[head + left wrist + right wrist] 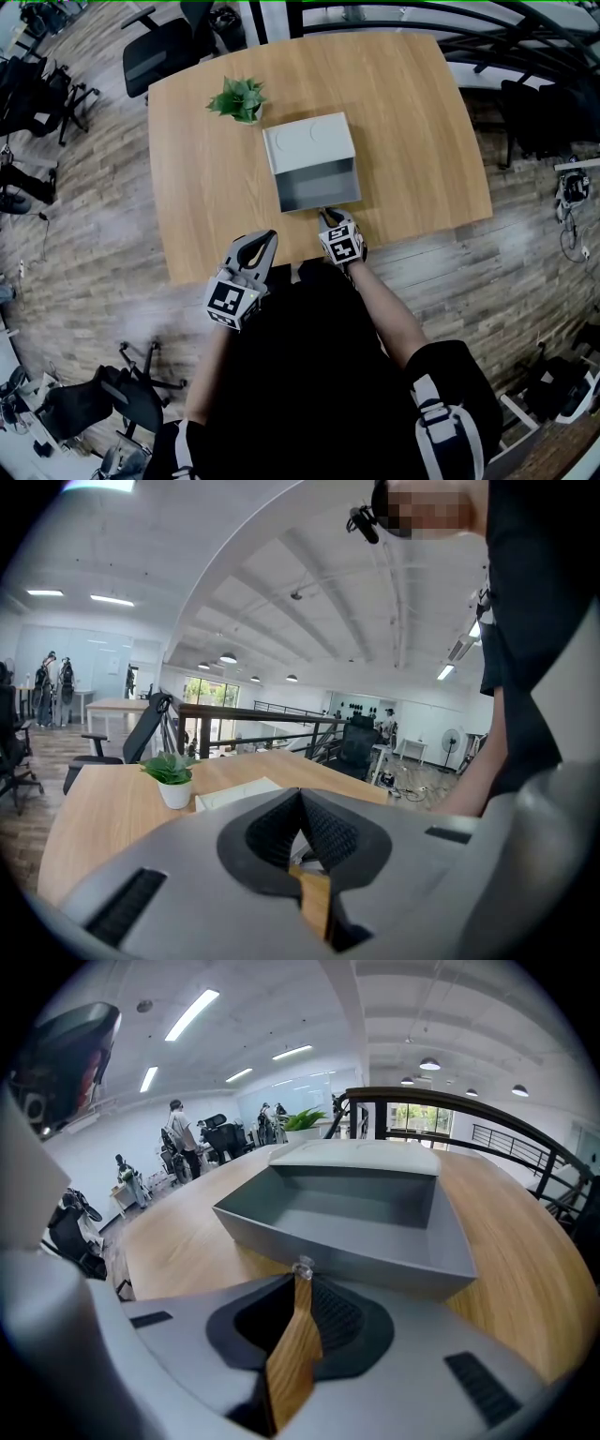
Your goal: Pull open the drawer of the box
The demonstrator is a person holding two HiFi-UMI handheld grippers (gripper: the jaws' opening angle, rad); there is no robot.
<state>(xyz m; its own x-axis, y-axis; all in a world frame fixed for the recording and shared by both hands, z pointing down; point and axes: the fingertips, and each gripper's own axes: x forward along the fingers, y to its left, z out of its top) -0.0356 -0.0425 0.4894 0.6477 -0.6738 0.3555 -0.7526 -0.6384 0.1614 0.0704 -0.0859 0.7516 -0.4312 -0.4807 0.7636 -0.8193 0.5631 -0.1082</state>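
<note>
in the head view the drawer [317, 185] stood well out of the box [307, 141] on the surface [206, 187], so the pull looked nearly done; in the left gripper view the left claw [300, 794] was clenched, empty; in the right gripper view the right claw [302, 1277] pinched the knob [302, 1266] on the drawer's near front.

No word, number or brand can be read in any view. The only printed signs are black-and-white square markers, one on the cube of the left gripper [261, 240] and one on the cube of the right gripper [328, 215]. They are coded block patterns, not letters or digits.
</note>
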